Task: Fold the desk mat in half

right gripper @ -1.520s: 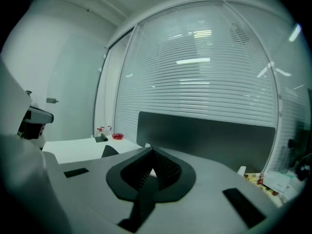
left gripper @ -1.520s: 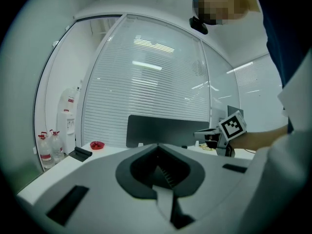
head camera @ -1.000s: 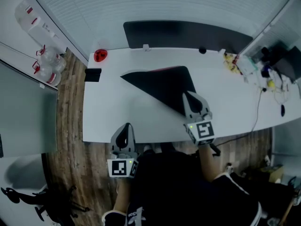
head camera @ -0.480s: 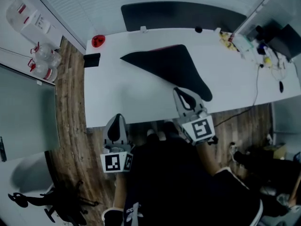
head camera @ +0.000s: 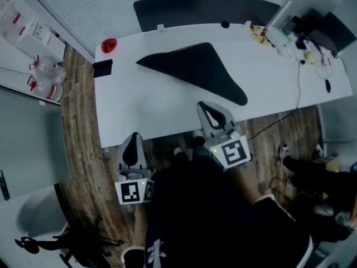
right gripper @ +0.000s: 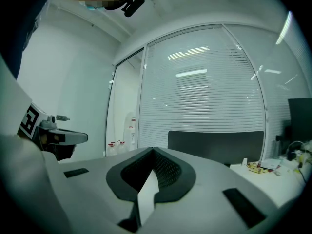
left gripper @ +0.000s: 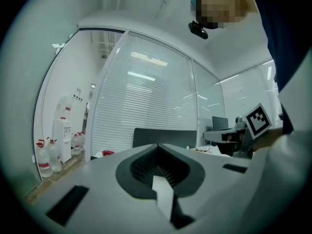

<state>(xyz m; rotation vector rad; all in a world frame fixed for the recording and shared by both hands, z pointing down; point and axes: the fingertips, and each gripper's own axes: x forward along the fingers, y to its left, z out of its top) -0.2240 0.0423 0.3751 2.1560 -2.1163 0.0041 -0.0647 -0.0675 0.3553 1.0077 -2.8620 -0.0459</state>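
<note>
The dark desk mat (head camera: 195,71) lies folded over on the white desk (head camera: 139,105), tapering to a rounded corner at the near right, with a thin reddish edge along its far side. My right gripper (head camera: 204,104) is shut and holds nothing; it hangs over the desk's front edge, just short of the mat's near corner. My left gripper (head camera: 133,138) is shut too and empty, below the front edge over the wooden floor. In the left gripper view its jaws (left gripper: 157,145) meet at the tip, and in the right gripper view those jaws (right gripper: 152,149) also meet.
A red object (head camera: 109,43) and a small black item (head camera: 102,68) sit at the desk's left end. A dark panel (head camera: 206,10) stands behind the desk. Clutter and cables (head camera: 281,35) crowd the right end. Water bottles (head camera: 42,80) stand on the floor at the left.
Both grippers have drawn back toward the person. The right gripper has left the mat's near corner and now sits at the desk's front edge. The mat lies still.
</note>
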